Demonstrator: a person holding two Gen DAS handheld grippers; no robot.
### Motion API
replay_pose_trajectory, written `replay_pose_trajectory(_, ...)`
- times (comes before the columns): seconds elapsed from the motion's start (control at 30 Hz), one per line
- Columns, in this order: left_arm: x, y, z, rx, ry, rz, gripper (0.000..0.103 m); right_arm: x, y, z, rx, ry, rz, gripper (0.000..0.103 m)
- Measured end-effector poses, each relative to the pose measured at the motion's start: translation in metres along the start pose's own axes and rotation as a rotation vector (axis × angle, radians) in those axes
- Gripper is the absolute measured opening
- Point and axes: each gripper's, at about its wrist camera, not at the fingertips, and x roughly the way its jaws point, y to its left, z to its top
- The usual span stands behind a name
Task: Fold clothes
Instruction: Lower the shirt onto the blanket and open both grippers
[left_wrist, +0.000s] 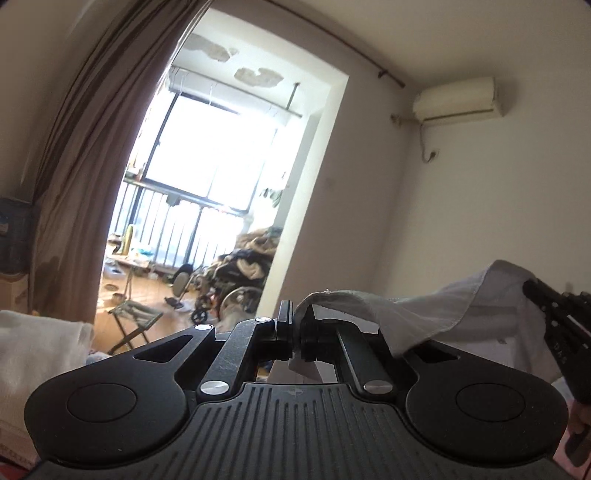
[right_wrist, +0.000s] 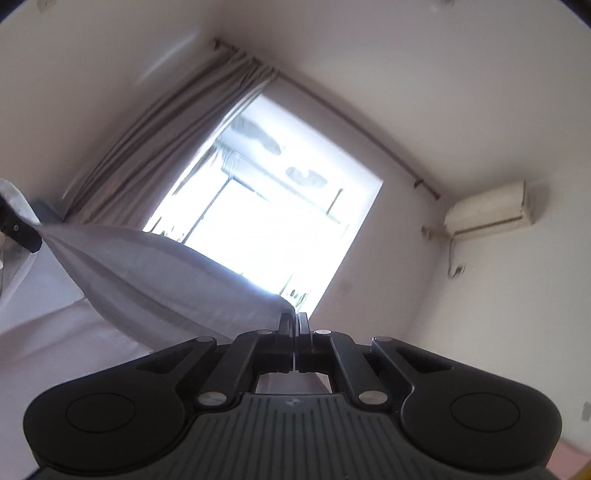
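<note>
Both grippers are pinching the pale cloth (left_wrist: 424, 314) up in the air, left gripper (left_wrist: 295, 325) and right gripper (right_wrist: 294, 325) clamped on its top edge. Best bet: keep that edge taut and level before lowering it.

Matt black plastic, thin grey cloth

The left gripper (left_wrist: 295, 325) is matt black plastic with a ribbed base and shiny metal rivets; the garment (left_wrist: 417, 314) pinched in it is thin, pale grey woven cloth with a stitched hem (faintly translucent). Beyond the garment, the curtain (left_wrist: 96, 155) is dull brown fabric and the wall (left_wrist: 443, 206) is smooth matt white.
</note>
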Motion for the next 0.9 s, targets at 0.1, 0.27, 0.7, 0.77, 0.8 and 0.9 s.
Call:
replay_pose_trajectory(0.1, 0.043, 0.013, -0.023, 0.03, 0.057, 0.057, 0.002, 0.044, 0.022, -0.028, -0.007, 0.064, 0.015, 0.001)
replay_pose_trajectory(0.27, 0.102, 0.035, -0.052, 0.041, 0.126, 0.137, 0.002, 0.109, 0.051, -0.064, -0.01, 0.138, 0.03, 0.001)
replay_pose_trajectory(0.7, 0.204, 0.076, -0.127, 0.084, 0.314, 0.231, 0.003, 0.215, 0.14, -0.194, 0.051, 0.459, 0.187, 0.002)
replay_pose_trajectory(0.77, 0.22, 0.086, -0.151, 0.079, 0.4, 0.234, 0.005, 0.227, 0.159, -0.23, 0.103, 0.595, 0.262, 0.009)
replay_pose_trajectory(0.8, 0.229, 0.092, -0.167, 0.079, 0.47, 0.238, 0.015, 0.232, 0.169, -0.249, 0.131, 0.671, 0.295, 0.021)
replay_pose_trajectory(0.9, 0.246, 0.115, -0.215, 0.003, 0.646, 0.28, 0.039, 0.235, 0.185, -0.294, 0.202, 0.883, 0.341, 0.035)
